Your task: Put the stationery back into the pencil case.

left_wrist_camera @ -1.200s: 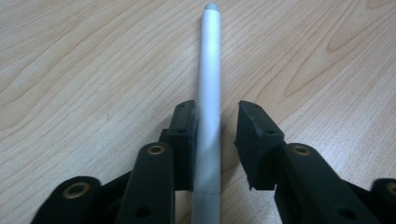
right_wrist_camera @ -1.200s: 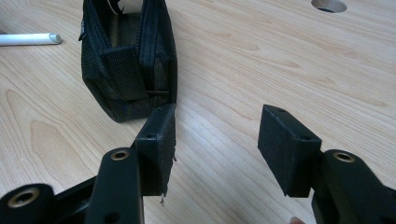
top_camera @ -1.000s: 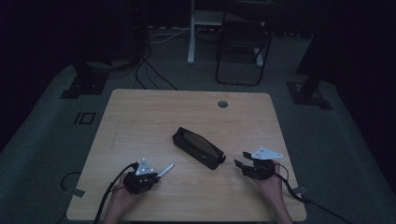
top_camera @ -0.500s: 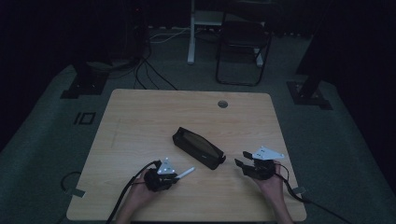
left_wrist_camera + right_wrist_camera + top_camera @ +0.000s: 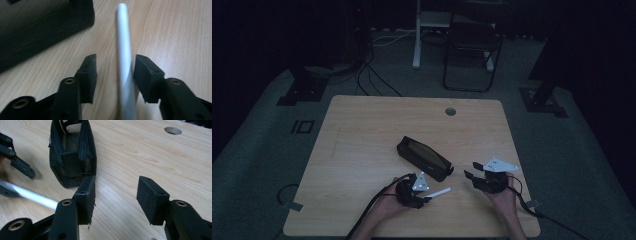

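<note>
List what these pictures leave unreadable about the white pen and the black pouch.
- White pen: blurred in the left claw view, its near end cut by the bottom edge; whether a pad still touches it is unclear, the jaws having just been opening.
- Black pouch: its inside is dark in the right claw view; its small label is too tiny in the high view.
</note>
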Tool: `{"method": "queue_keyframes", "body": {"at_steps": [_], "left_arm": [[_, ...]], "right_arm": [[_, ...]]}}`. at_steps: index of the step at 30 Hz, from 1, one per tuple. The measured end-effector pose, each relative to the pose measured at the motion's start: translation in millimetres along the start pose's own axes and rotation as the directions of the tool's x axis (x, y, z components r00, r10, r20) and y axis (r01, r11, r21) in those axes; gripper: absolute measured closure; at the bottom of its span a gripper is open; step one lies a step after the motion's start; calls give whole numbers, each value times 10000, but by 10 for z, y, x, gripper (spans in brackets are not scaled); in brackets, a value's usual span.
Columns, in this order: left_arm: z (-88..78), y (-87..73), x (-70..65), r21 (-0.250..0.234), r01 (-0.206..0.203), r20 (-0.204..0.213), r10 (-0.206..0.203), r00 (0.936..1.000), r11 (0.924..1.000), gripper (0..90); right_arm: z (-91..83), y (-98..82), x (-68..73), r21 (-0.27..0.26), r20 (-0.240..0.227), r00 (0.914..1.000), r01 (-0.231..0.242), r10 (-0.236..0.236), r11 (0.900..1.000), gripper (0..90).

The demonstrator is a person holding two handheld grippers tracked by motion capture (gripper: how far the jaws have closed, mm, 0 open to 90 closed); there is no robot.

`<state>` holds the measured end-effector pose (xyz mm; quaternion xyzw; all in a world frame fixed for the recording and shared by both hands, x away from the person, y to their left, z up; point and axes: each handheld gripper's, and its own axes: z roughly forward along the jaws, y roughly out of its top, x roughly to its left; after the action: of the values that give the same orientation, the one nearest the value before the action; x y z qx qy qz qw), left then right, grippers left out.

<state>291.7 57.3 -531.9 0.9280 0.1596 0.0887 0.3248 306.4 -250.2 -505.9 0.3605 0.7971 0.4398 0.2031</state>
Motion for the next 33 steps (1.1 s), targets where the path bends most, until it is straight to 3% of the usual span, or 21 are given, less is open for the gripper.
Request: {"method": "queue_keyframes", "body": {"at_steps": [5, 7, 9, 11, 15, 21, 26, 29, 33], "left_arm": [[-236, -281, -23, -88, 621, -161, -623, 9979, 9980, 507], [-284, -381, -24, 40, 763, -98, -763, 9970, 9971, 537], [-311, -439, -17, -150, 917, 19, -917, 9958, 9957, 567], [-312, -436, -4, -127, 854, -80, -855, 9963, 9963, 620], [-246, -358, 14, -188, 723, 134, -721, 9973, 9972, 763], [-59, -118, 32, -104, 12, 261, -9, 9997, 9999, 784], [74, 40, 23, -153, -310, 408, 316, 9987, 9994, 777], [139, 106, 16, -211, -199, 207, 203, 9996, 9996, 600], [82, 45, -5, -179, -144, 89, 146, 9999, 9997, 524]], "right_arm": [[5, 0, 3, 15, -22, 10000, 2, -2, 10000, 486], [11, -2, 7, 22, -46, 10000, -3, 3, 10000, 486], [19, -3, 12, 33, -75, 10000, -6, 7, 10000, 488], [21, 0, 22, 66, -86, 10000, 10, -10, 10000, 492], [29, 12, 41, 34, -209, 9996, 187, -187, 9998, 505], [28, -9, 42, 56, -430, 9985, 345, -343, 9994, 521], [18, -16, 37, 40, -518, 9979, 387, -384, 9992, 520], [43, -39, 40, 93, -807, 9957, 465, -456, 9989, 511], [84, -72, 31, 198, -1221, 9911, 567, -539, 9982, 488]]}}
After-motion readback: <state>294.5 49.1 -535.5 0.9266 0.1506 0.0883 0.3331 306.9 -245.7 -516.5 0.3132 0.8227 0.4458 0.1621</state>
